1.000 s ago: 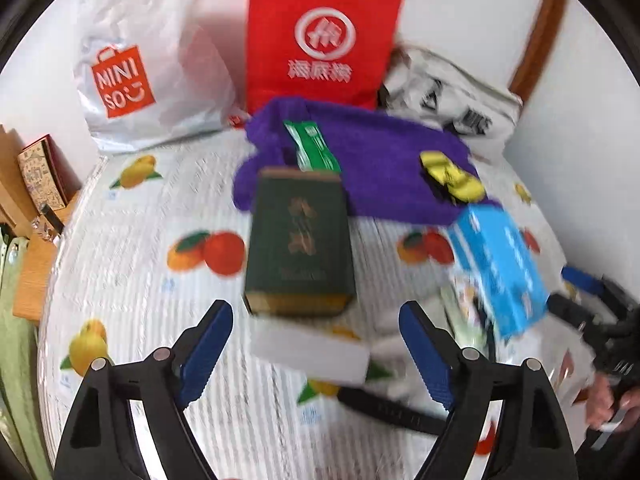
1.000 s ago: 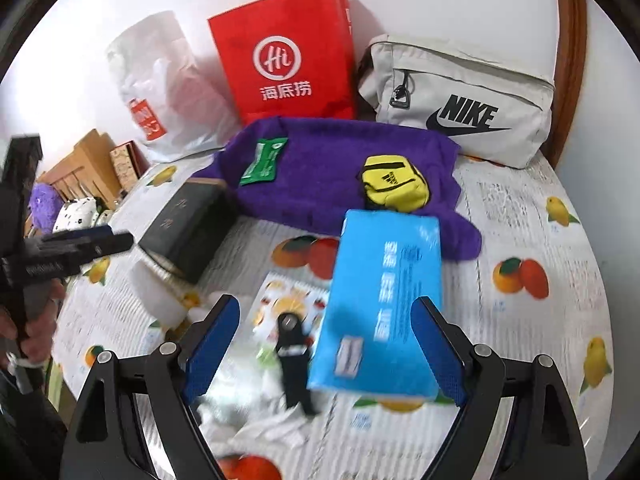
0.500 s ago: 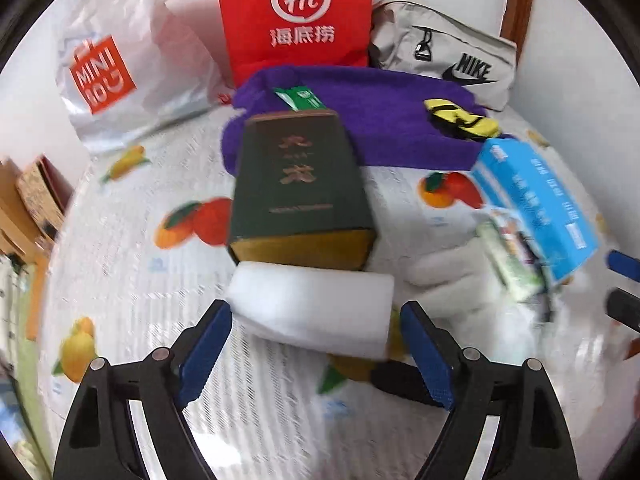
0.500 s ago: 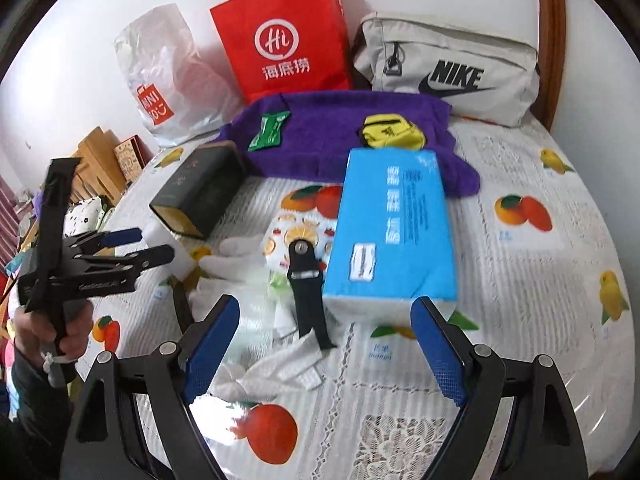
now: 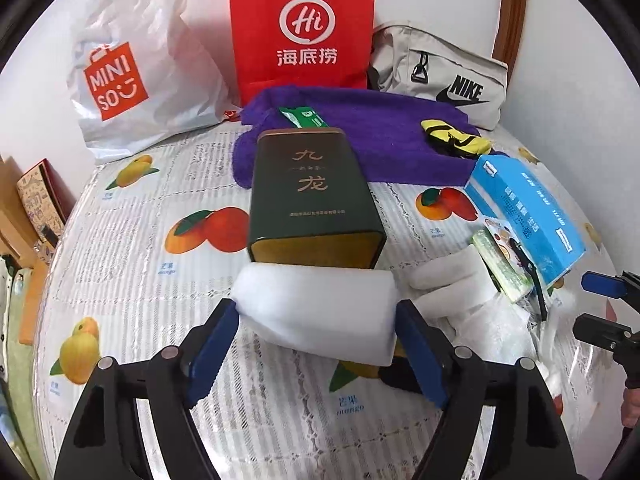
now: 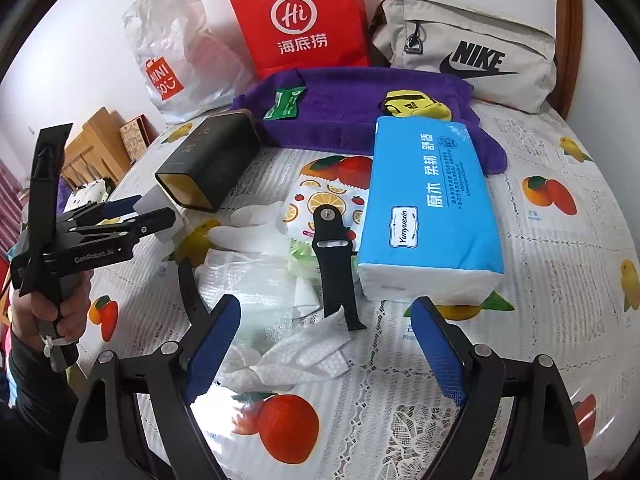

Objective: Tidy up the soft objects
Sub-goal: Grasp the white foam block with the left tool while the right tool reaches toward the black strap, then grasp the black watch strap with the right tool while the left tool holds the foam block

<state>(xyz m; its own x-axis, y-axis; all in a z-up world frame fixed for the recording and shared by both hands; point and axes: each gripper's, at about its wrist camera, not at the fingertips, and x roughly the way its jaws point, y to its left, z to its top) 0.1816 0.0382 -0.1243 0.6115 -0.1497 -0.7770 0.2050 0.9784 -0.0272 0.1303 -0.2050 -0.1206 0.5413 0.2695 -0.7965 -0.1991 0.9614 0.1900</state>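
Observation:
A white foam block (image 5: 316,316) lies on the fruit-print tablecloth (image 5: 160,280), just in front of a dark green tea tin (image 5: 316,196). My left gripper (image 5: 316,312) straddles the block; its jaws are closing, with the blue pads at the block's two ends and no dent in the foam. The right wrist view shows that left gripper (image 6: 154,210) with the block between its fingers. My right gripper (image 6: 326,306) hangs open above a crumpled white wipe (image 6: 296,356), with a black watch strap (image 6: 334,264) beyond it. A blue tissue pack (image 6: 432,200) lies just beyond its right finger.
At the back, a purple towel (image 6: 352,112) carries a yellow pouch (image 6: 416,106) and a green packet (image 6: 286,102). Behind it stand a red paper bag (image 6: 300,20), a white Miniso bag (image 6: 176,60) and a beige Nike bag (image 6: 472,56). Wooden furniture (image 6: 96,148) stands left of the table.
My left gripper has dropped toward the foam block, which now sits between its pads, and the jaws have narrowed. My right gripper has come lower over the wipe and strap.

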